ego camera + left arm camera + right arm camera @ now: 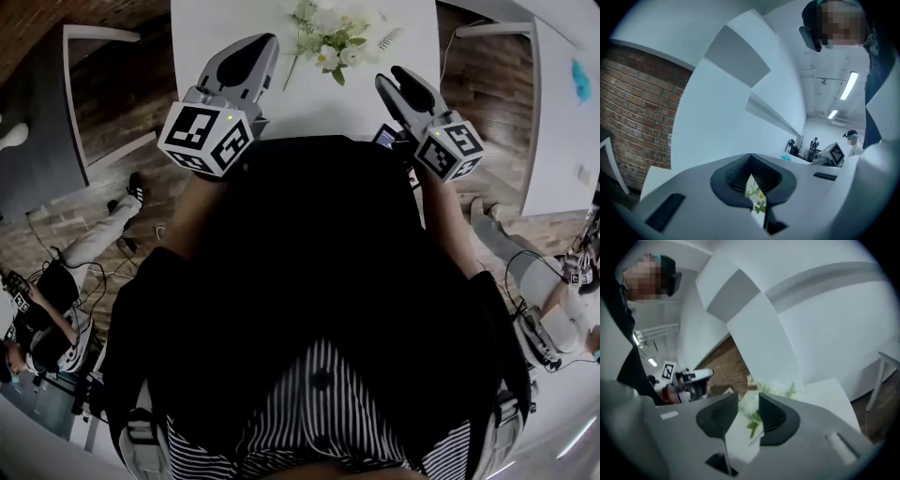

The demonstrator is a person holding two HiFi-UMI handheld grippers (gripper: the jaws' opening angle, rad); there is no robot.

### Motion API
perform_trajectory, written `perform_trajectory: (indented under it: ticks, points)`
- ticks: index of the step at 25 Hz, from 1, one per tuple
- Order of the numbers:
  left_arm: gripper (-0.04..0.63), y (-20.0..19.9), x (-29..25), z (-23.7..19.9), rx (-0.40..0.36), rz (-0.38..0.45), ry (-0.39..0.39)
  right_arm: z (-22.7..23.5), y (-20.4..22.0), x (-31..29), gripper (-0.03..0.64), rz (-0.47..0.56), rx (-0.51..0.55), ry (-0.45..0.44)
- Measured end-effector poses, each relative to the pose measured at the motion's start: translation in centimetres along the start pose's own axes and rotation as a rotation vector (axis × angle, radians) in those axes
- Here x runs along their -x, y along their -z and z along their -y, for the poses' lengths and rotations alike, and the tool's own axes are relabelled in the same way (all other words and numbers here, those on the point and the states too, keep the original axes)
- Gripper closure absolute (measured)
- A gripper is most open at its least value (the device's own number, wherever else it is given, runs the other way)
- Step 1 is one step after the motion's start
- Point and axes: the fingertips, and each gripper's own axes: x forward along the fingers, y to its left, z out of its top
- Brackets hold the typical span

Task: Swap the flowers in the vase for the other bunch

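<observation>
A bunch of white flowers [328,42] with green leaves lies on the white table [225,23] at the far edge of the head view. No vase shows in any view. My left gripper [265,42] hovers just left of the bunch, its tips closed together with nothing between them. My right gripper [394,75] is raised to the right of the bunch and short of it, jaws apart and empty. The right gripper view looks between the parted fingertips of the right gripper [749,397] onto the flowers [764,389]. Through a slit in the left gripper [751,165] a bit of the flowers [758,197] shows.
My dark-clothed body fills the lower head view and hides the table's near edge. A second white table [562,122] with a blue object [581,80] stands at the right. Seated people are at lower left [47,319] and lower right [553,300]. A small dark device [386,138] lies by the right gripper.
</observation>
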Motion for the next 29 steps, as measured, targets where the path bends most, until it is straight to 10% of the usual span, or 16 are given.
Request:
perform_trajectory:
  ticks: [2, 13, 29]
  points:
    - [0.591, -0.4, -0.7, 1.0, -0.012, 0.007, 0.035, -1.3, -3.8, 1.4, 0.615, 0.112, -0.024, -0.051]
    - [0.592, -0.4, -0.9, 2.5, -0.048, -0.01, 0.133, -0.8, -8.7, 2.5, 0.617, 0.191, 0.073, -0.081]
    - [0.591, 2.0, 1.8, -2.7, 0.093, -0.016, 0.002, 0.0, -8.3, 2.2, 0.617, 0.176, 0.067, -0.075]
